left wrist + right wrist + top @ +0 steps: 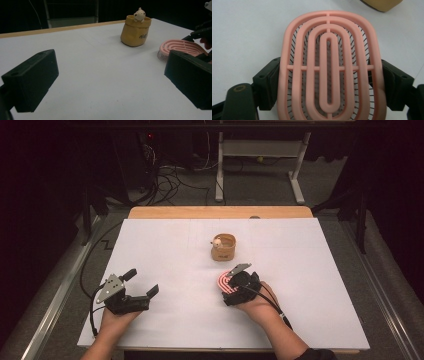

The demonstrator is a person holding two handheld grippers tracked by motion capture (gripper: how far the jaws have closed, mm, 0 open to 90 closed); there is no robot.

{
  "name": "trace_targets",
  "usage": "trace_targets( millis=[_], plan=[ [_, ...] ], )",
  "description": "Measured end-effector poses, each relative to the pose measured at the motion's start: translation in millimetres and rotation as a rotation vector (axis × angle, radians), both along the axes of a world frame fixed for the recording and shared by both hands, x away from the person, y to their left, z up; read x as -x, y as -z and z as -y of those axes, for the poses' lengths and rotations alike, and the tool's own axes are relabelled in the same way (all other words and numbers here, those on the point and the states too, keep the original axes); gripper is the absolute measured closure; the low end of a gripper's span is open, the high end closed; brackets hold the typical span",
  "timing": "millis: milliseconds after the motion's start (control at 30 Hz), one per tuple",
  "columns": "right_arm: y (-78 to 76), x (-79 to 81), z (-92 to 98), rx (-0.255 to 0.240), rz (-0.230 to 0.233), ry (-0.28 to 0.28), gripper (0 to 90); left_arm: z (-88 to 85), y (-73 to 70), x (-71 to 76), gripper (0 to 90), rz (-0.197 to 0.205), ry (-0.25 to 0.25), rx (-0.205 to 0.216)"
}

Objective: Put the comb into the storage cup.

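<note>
Two jaws of the right hand-held gripper (329,82) clamp the pink brush (329,67); squeeze evenly at three and nine o'clock. Left hand-held gripper (107,82) gapes empty.

High view: fixed above the person's edge of the white counter (310,285), looking forward and down, far off.
Left gripper view: rides low on the left tongs (110,82), facing level across the counter.
Right gripper view: rides on the right tongs (329,82), very near, looking down.
Shared: all three catch the pink oval ribbed plastic brush (329,62) between the right tongs.
</note>
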State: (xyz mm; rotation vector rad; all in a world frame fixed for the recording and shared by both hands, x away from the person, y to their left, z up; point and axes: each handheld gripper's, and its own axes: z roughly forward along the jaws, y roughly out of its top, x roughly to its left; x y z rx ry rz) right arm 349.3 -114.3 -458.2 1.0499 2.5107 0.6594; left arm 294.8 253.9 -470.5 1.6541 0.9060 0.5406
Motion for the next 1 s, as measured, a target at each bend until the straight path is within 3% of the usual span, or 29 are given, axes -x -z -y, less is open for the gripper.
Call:
trace_targets(
  millis=[233,700,1000],
  plan=[
    [1.5,0.1,1.7,-0.027,0.002,0.001,19.9,-0.1,0.0,0.1,0.0,0.0,-0.002,-0.002],
    [1.0,0.6,2.1,-0.02,0.012,-0.015,20.4,-1.1,0.3,0.3,0.0,-0.006,-0.002,0.002],
    [-1.4,1.6,7.1,-0.053,0.014,-0.011,20.6,-1.3,0.0,0.5,0.1,-0.004,-0.002,0.002]
  ],
)
